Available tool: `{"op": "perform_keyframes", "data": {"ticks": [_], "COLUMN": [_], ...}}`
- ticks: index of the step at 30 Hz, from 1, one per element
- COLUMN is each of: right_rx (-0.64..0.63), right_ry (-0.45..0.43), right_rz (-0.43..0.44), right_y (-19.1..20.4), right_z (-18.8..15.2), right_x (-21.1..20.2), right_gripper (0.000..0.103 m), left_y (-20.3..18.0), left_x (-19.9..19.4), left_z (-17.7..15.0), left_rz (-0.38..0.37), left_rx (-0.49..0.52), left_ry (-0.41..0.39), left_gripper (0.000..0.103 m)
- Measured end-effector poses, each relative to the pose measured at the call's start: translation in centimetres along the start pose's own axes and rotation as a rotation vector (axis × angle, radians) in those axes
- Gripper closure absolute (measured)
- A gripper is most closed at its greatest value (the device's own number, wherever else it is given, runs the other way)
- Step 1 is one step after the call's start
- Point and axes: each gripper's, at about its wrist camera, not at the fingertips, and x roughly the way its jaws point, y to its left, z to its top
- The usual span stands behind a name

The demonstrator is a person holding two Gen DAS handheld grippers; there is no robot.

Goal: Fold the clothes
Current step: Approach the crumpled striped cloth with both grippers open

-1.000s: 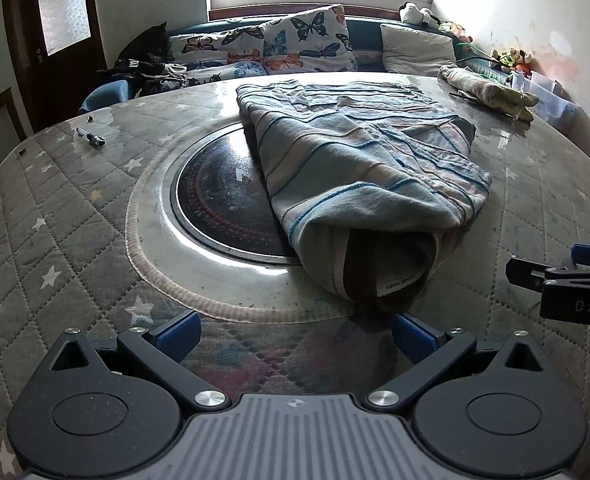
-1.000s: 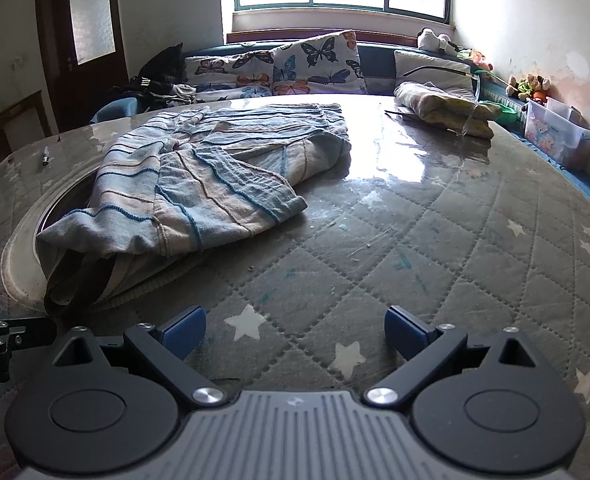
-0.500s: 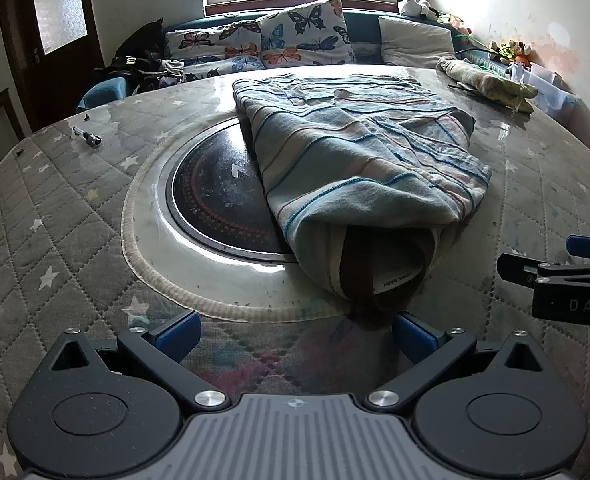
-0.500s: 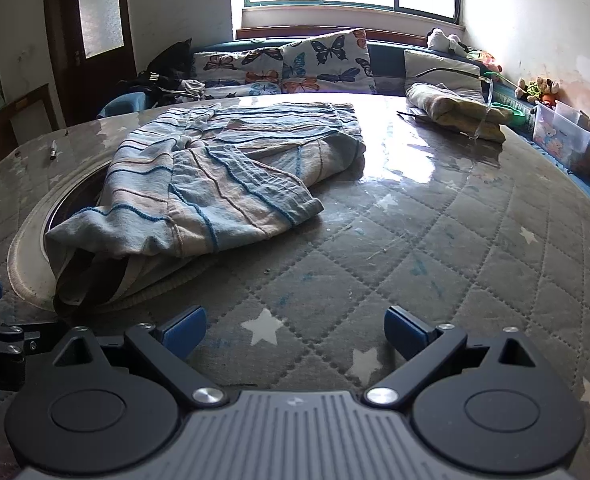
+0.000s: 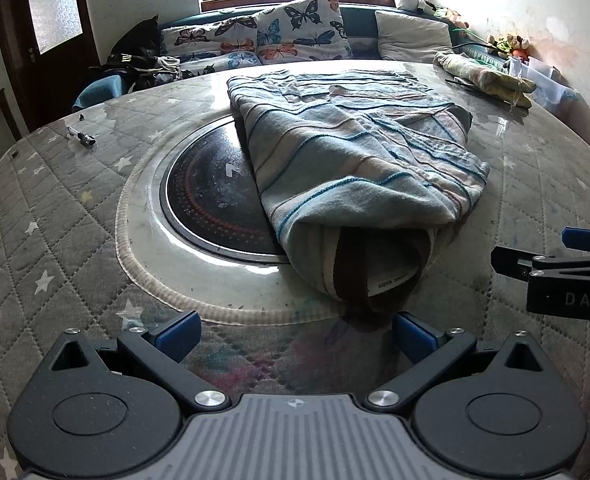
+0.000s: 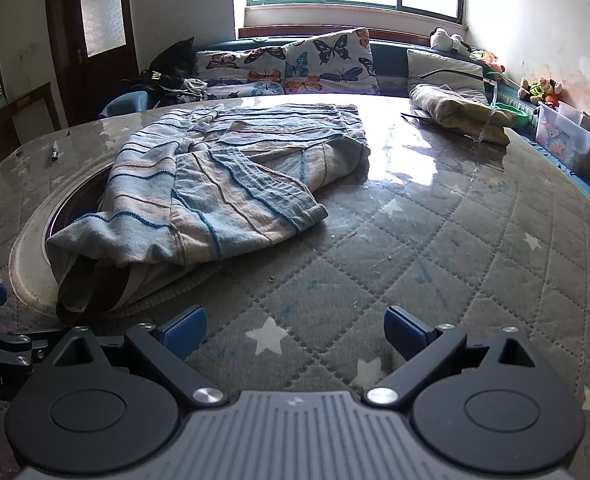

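Striped garment [image 5: 359, 168] lies bunched on surface [image 5: 55, 216], partly covering dark round inset [image 5: 211, 200]. Left tool [image 5: 295, 330] open, empty, just before garment's near end. Right tool [image 6: 295, 326] open, empty, right of garment.

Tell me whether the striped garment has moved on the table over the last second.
No. In the left wrist view the striped garment still overlaps the same right part of the dark round inset; only the camera angle has shifted slightly.
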Motion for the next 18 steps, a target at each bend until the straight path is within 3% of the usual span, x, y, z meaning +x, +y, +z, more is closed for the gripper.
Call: {"op": "perform_keyframes", "data": {"ticks": [12, 18], "right_rx": [0.009, 0.014], "right_ry": [-0.002, -0.015], "right_rz": [0.014, 0.037], "right_y": [-0.4, -0.9], "right_z": [0.9, 2.0], "right_x": [0.6, 1.0], "right_gripper": [0.01, 0.017], "left_y": [0.3, 0.3], "left_x": [0.0, -0.1], "left_z": [0.6, 1.0], "left_rz": [0.004, 0.009], "left_rx": [-0.004, 0.004], "left_ry": [-0.007, -0.018], "left_gripper": [0.0, 0.0]}}
